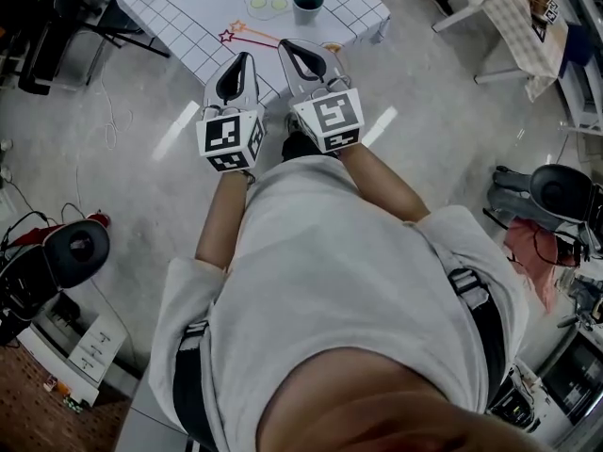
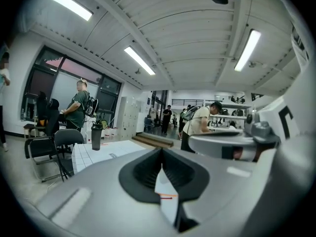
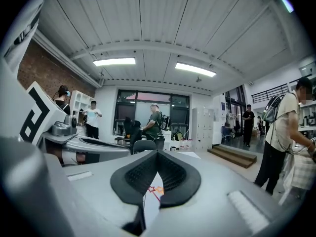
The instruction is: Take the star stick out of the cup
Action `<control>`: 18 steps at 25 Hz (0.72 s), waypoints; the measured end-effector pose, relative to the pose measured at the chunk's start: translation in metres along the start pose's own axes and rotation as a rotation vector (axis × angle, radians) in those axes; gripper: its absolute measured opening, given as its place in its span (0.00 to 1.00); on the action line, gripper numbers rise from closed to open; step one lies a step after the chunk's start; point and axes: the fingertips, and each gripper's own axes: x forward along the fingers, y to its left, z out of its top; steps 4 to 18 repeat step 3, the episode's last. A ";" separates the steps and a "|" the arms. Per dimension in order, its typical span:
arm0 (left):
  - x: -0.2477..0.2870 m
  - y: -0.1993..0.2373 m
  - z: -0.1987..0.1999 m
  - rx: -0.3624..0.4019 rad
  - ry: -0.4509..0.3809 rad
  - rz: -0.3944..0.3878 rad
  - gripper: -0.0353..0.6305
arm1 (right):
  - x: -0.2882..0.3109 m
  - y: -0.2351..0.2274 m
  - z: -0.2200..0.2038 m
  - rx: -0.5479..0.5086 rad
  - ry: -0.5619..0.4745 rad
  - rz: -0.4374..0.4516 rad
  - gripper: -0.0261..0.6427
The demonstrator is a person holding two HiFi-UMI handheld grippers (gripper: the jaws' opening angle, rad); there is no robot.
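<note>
Two star sticks (image 1: 247, 34), one with a red-outlined star and one with an orange star, lie flat on the white gridded table (image 1: 188, 17). They rest left of the dark teal cup (image 1: 307, 5), outside it. Both grippers hover over the floor just short of the table's near corner. My left gripper (image 1: 247, 57) is shut with nothing in it, and so is my right gripper (image 1: 286, 45). Through the slit under the right gripper's (image 3: 157, 153) closed tips I glimpse the stars (image 3: 154, 189). Below the left gripper's (image 2: 161, 150) tips a red stick (image 2: 167, 196) shows.
A small plate (image 1: 267, 5) with two pale round pieces sits beside the cup. Cables and a black round device (image 1: 75, 248) lie on the floor at left. A folding table (image 1: 523, 17) stands at the far right. Several people stand around the room, and a dark bottle (image 2: 96, 136) sits on a table.
</note>
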 end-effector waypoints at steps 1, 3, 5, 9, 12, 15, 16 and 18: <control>-0.001 -0.003 0.000 0.002 -0.001 -0.006 0.06 | -0.002 0.000 -0.001 0.001 0.003 -0.003 0.04; -0.002 -0.008 0.001 0.005 -0.003 -0.018 0.06 | -0.006 0.000 -0.002 0.002 0.007 -0.008 0.04; -0.002 -0.008 0.001 0.005 -0.003 -0.018 0.06 | -0.006 0.000 -0.002 0.002 0.007 -0.008 0.04; -0.002 -0.008 0.001 0.005 -0.003 -0.018 0.06 | -0.006 0.000 -0.002 0.002 0.007 -0.008 0.04; -0.002 -0.008 0.001 0.005 -0.003 -0.018 0.06 | -0.006 0.000 -0.002 0.002 0.007 -0.008 0.04; -0.002 -0.008 0.001 0.005 -0.003 -0.018 0.06 | -0.006 0.000 -0.002 0.002 0.007 -0.008 0.04; -0.002 -0.008 0.001 0.005 -0.003 -0.018 0.06 | -0.006 0.000 -0.002 0.002 0.007 -0.008 0.04; -0.002 -0.008 0.001 0.005 -0.003 -0.018 0.06 | -0.006 0.000 -0.002 0.002 0.007 -0.008 0.04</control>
